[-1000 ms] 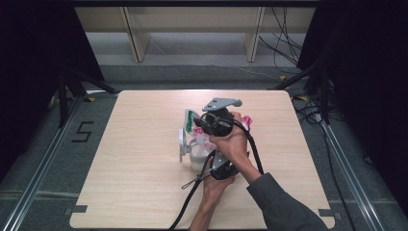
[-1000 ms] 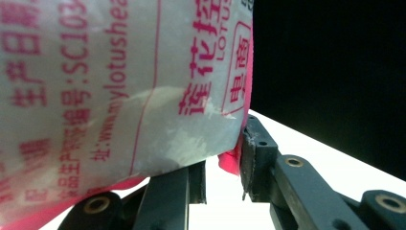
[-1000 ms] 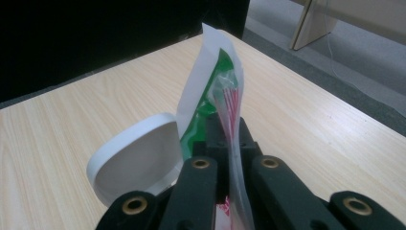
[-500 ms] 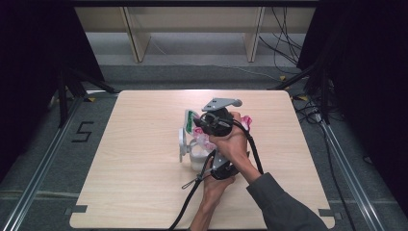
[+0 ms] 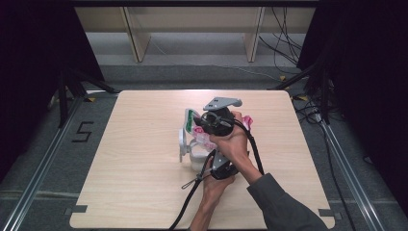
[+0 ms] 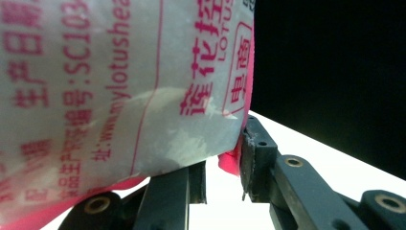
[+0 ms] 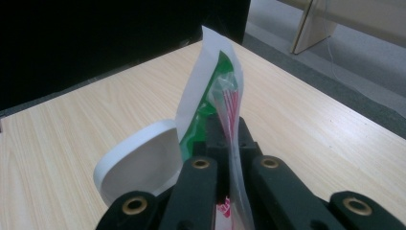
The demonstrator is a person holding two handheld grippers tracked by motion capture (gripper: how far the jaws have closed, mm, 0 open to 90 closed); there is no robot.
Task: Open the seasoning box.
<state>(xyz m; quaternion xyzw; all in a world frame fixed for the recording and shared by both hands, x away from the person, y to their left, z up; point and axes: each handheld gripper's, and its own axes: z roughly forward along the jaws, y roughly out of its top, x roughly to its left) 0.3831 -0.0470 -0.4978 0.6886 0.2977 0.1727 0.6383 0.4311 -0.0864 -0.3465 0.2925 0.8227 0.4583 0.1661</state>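
a: packet (image 5: pixel 198 131) position?
b: above the worktop (image 5: pixel 134 163), over the white container (image 5: pixel 188 147). right hand-held gripper (image 7: pixel 229 128) clamped on its top edge, left hand-held gripper (image 6: pixel 224 163) clamped on its lower corner.
a: opened?
b: seems sealed; tearing and emptying remain.

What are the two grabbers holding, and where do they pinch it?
Both hold one plastic packet. The right gripper pinches its thin top edge; the left gripper grips its pink bottom corner.

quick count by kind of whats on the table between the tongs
plastic packets: 2 (pink-printed packet, green and white packet)
white lid: 1
white tub: 1
total: 4
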